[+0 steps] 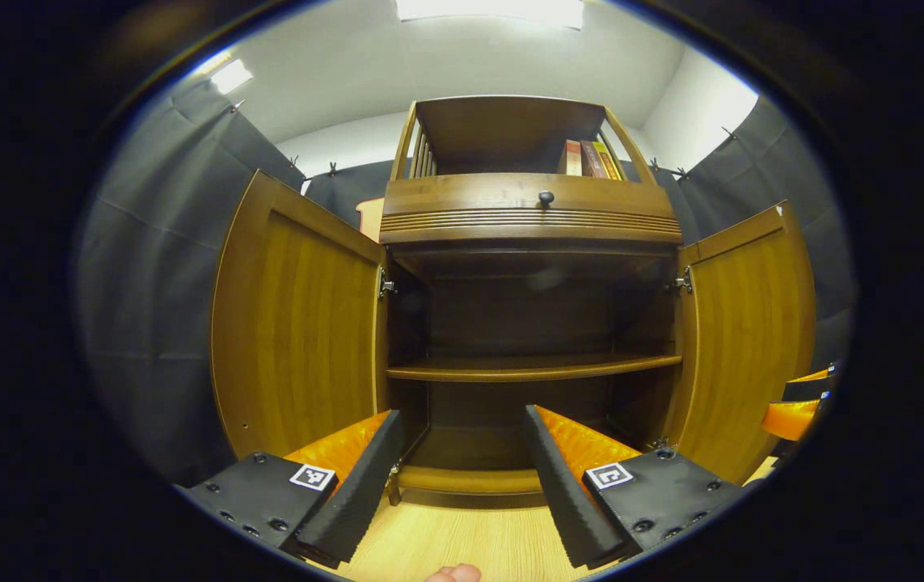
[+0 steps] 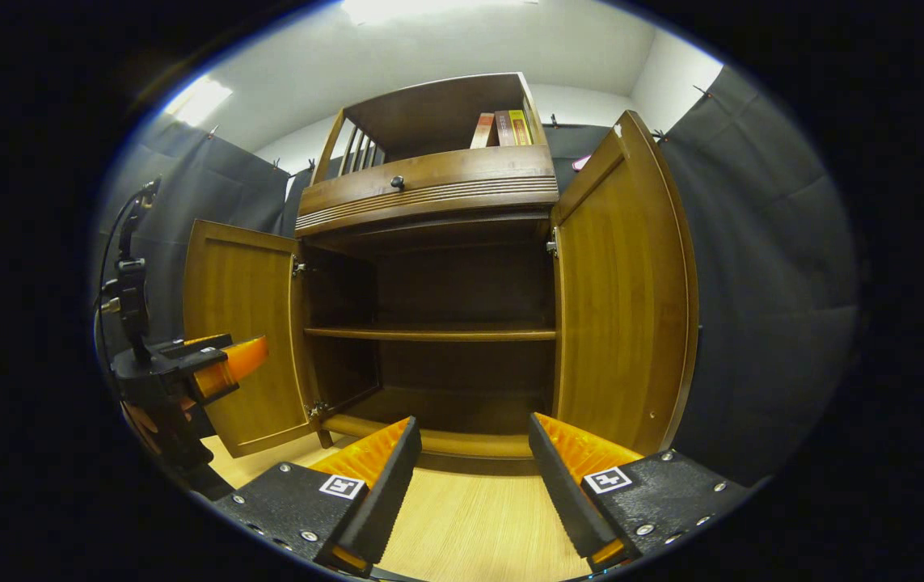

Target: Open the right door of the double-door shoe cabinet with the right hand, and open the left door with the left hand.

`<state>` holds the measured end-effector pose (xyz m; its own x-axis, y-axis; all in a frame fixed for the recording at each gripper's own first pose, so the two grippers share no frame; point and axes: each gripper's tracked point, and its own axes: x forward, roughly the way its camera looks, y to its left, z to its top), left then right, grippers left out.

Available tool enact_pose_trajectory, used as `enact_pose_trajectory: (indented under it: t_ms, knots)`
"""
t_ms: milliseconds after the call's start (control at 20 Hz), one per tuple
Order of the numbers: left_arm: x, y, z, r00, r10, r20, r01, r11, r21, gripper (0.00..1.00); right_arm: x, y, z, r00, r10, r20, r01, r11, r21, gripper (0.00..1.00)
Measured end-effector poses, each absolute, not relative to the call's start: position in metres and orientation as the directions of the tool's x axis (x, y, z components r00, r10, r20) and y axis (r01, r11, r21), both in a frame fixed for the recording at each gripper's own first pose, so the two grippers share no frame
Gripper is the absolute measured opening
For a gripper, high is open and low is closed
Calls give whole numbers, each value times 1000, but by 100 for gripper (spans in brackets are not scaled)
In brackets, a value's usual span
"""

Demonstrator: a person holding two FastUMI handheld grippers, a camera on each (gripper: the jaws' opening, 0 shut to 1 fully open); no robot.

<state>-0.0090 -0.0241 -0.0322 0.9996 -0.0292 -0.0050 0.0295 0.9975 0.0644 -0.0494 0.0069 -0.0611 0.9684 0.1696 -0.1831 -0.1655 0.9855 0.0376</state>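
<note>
Left claw [image 1: 462,477] spread, cabinet [image 1: 530,242] doors open

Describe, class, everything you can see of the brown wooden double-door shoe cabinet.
The brown wooden double-door shoe cabinet stands on a pale wood floor. Its left door and right door both hang wide open on metal hinges, touched by neither gripper. Inside, dark and bare, one shelf spans the width. Above sits a ribbed drawer front with a small dark knob, and an open top compartment holding a few upright books.
</note>
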Motion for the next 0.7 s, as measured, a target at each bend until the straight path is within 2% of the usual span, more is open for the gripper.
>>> enact_pose_trajectory:
  t_ms: [700]
  knots:
    - [-13, -22, -32, 999, -33, -9, 33, 997, 70, 96, -53, 10, -65, 966, 172, -190, -170, 985, 30, 83]
